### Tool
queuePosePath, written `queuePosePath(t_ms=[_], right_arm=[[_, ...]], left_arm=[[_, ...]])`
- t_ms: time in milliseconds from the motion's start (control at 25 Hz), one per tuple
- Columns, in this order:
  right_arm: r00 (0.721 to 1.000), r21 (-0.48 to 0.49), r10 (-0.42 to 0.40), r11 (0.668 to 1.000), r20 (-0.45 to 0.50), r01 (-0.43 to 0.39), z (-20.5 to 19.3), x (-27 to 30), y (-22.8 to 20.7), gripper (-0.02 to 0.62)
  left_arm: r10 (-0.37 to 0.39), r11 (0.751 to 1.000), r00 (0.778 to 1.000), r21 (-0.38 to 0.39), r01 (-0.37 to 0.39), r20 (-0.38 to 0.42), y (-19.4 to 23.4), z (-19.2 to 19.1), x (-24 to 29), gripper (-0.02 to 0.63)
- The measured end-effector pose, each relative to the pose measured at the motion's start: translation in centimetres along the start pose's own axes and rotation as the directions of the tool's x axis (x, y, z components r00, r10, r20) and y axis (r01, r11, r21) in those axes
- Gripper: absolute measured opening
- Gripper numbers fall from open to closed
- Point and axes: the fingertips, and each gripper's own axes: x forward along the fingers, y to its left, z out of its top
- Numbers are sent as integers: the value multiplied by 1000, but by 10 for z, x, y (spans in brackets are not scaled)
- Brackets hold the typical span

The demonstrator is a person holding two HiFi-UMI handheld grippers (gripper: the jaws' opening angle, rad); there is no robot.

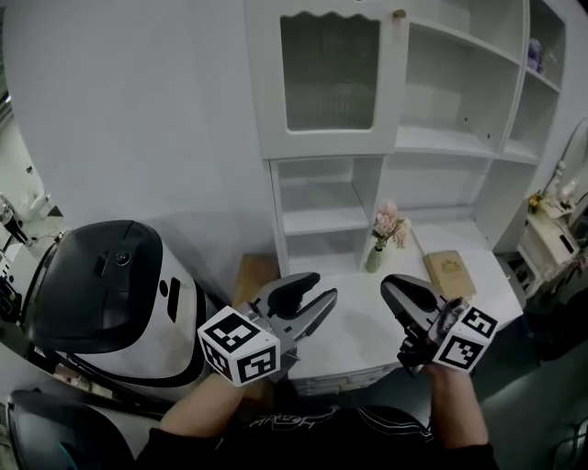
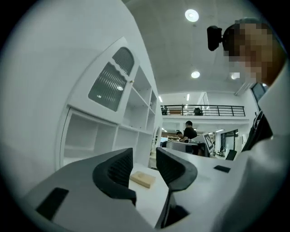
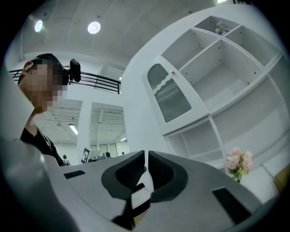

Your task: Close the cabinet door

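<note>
Two tools held low at the desk, cabinet door up ahead

The cabinet door is a smooth white frame around a ribbed glass pane with a scalloped top edge and a small brass knob at its upper right corner. It sits high in the white shelf unit, left of the open shelves, and looks flush with the front. Both forearms reach in from below. The left tool points roughly level at the unit, its ridged black jaws moderately apart with nothing between them. The right tool has its jaws drawn to a narrow slit, empty. Both hover over the white desk, well apart from the door. A vase of pink flowers and a tan book rest on the desk.
</note>
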Motion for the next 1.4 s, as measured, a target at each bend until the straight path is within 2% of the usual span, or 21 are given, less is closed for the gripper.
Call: queuePosePath(t_ms=[80, 160, 320, 640, 960, 1400], right_arm=[[1000, 10, -2, 1000, -17, 2, -15, -1, 12, 54], [999, 11, -9, 1000, -32, 9, -31, -3, 25, 54], [998, 12, -45, 999, -53, 45, -59, -11, 43, 54], [997, 46, -67, 997, -41, 69, -84, -26, 70, 54], [996, -1, -69, 998, -64, 70, -95, -36, 92, 54], [992, 3, -102, 995, -75, 102, -98, -50, 88, 54]], left_arm=[[8, 998, 1000, -68, -8, 0, -5, -14, -19, 112], [11, 993, 1000, -114, -11, -1, -12, -24, -36, 74], [0, 992, 999, -130, -4, -32, -23, -55, -56, 28], [0, 998, 998, -55, -4, -60, -57, -63, -79, 25], [-16, 997, 999, -77, 13, -35, -74, -60, -87, 25], [-28, 997, 999, -72, 26, -33, -84, -62, -79, 25]])
